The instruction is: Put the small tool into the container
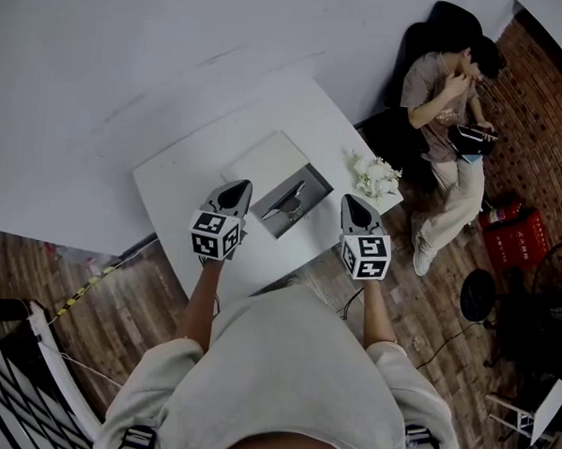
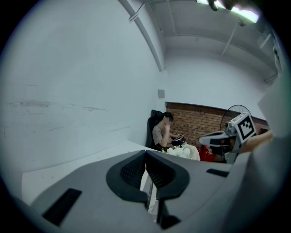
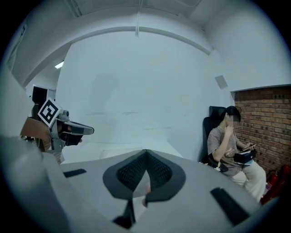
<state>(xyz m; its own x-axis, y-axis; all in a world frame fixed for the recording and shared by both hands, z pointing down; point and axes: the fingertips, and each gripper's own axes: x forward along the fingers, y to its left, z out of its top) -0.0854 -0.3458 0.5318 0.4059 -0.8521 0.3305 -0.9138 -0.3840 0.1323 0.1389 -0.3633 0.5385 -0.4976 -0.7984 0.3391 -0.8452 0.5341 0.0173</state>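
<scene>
My left gripper (image 1: 237, 188) hovers just to the left of the container (image 1: 313, 186). Its jaws are pressed together at the tips and nothing is caught between them. My right gripper (image 1: 355, 203) hangs just to the right of the container, and its jaws are likewise fully together and empty. Both point away from me and tilt slightly downward, so the container lies between them, and neither one touches it.

The container is an open grey box on the white table (image 1: 170, 187), and it sits slightly askew to me. The tool (image 1: 288, 204), a small slim metal piece, lies inside the container on its floor, running roughly lengthwise. A flat white panel (image 1: 268, 162) adjoins the container on its far-left side. I can't tell whether that panel is its lid.

A bunch of white flowers (image 1: 376, 176) lies near the table corner, beyond the container and to its right. Well past the container in the same direction, off the table, a person (image 1: 449, 98) sits in a dark chair (image 1: 432, 30) against the wall, one hand raised and a dark device on their lap. A red crate (image 1: 517, 239) stands on the wooden floor further to the right of the container, near the person's feet.
</scene>
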